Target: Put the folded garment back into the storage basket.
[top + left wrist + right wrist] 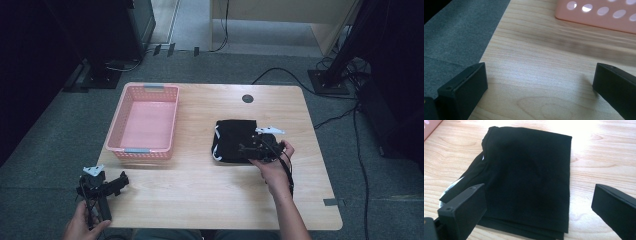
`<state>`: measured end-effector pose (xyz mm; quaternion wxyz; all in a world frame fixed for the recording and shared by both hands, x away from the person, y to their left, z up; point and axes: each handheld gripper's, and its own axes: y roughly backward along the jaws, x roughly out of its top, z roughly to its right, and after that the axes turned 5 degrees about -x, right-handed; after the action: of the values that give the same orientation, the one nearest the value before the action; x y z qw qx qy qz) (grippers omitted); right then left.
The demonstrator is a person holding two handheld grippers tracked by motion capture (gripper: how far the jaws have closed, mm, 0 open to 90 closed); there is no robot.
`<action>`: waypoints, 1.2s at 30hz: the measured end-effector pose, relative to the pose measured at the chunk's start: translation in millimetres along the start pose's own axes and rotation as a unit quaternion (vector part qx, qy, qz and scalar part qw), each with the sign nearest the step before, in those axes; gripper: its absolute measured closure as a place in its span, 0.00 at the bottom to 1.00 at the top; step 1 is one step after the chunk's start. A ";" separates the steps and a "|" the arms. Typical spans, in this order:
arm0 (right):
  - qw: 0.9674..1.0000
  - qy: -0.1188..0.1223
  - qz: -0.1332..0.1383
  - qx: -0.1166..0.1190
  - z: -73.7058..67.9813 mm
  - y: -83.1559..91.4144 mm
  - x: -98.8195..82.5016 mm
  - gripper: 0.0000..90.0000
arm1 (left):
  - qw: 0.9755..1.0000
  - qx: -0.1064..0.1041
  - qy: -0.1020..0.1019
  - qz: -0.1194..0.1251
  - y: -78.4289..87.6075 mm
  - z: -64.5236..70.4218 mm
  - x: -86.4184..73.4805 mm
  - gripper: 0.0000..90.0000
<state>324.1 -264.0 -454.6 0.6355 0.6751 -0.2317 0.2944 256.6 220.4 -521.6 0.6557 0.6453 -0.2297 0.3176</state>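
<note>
The right gripper (248, 148) hovers at the near right edge of a folded black garment (233, 138) on the wooden table (200, 200). Its jaws are spread wide and grip nothing. In the right gripper view, the garment (529, 177) lies directly ahead of and between the jaws, its folded layers stacked, with a sliver of white trim visible at the edge beside the left jaw. The right jaw stands over bare table (599, 165), just beyond the garment's straight edge.

The left gripper (119, 181) is held by the left hand (82, 225) at the table's near left corner, well apart from the garment. Its jaws are likewise spread wide and empty. In the left gripper view, bare wood (536, 70) lies between the jaws, and the grey carpet (454, 37) shows beyond the table edge beside the left jaw.

A pink perforated plastic basket (116, 131) sits ahead of the left gripper; its lower wall (599, 15) shows ahead of the right jaw in that view. The basket stands well apart from the right gripper, beyond the garment.
</note>
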 end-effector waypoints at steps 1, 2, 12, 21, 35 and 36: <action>1.000 0.000 -0.001 0.000 -1.0 -1.3 0.7 0.00 | 1.000 0.000 0.000 0.000 0.0 0.0 0.0 0.00; 1.000 0.001 -0.002 0.001 -2.0 -2.5 1.4 0.00 | 1.000 0.000 0.000 0.000 0.0 0.0 0.0 0.00; 1.000 -0.003 -0.004 0.003 -9.1 -13.6 10.0 0.00 | 1.000 0.000 0.000 0.000 0.0 0.0 0.0 0.00; 1.000 0.008 -0.007 -0.005 -18.6 -27.8 15.5 0.00 | 1.000 0.000 0.000 0.000 0.0 0.0 0.0 0.00; 1.000 0.002 -0.003 -0.005 -27.6 -48.8 22.2 0.00 | 1.000 0.000 0.000 -0.001 0.1 0.0 0.0 0.00; 1.000 0.000 -0.004 -0.006 -27.9 -50.3 22.1 0.00 | 1.000 0.000 0.000 0.000 0.1 0.0 0.0 0.00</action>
<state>371.7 -230.6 -475.0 0.6409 0.6720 -0.2307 0.2907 256.6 220.4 -521.6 0.6558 0.6455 -0.2294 0.3174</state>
